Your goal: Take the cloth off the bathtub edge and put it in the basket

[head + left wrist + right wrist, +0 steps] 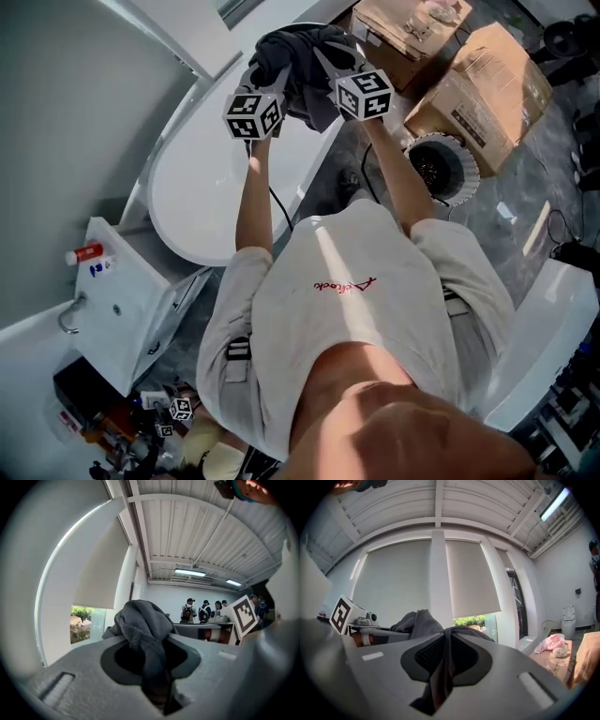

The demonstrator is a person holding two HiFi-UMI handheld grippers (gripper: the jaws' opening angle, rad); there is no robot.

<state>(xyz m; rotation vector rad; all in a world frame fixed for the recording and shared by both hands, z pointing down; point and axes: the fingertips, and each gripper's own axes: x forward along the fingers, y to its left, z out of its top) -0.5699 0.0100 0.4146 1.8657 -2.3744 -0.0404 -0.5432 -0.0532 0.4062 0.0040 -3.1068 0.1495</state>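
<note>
Bathroom mock-up in a hall is suggested: tub (197, 192) ctr-left, basin (117, 295) lower left, cardboard boxes (487, 89) upper right, ribbed ceiling (187, 522).

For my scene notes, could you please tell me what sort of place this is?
Probably a mock bathroom set up in a workshop hall: a white bathtub, a washbasin with a tap, and cardboard boxes nearby.

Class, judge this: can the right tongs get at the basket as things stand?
Probably yes: the basket stands open on the floor right of the right tongs, nothing covering it. The left tongs also grip the cloth, so both must move together.
</note>
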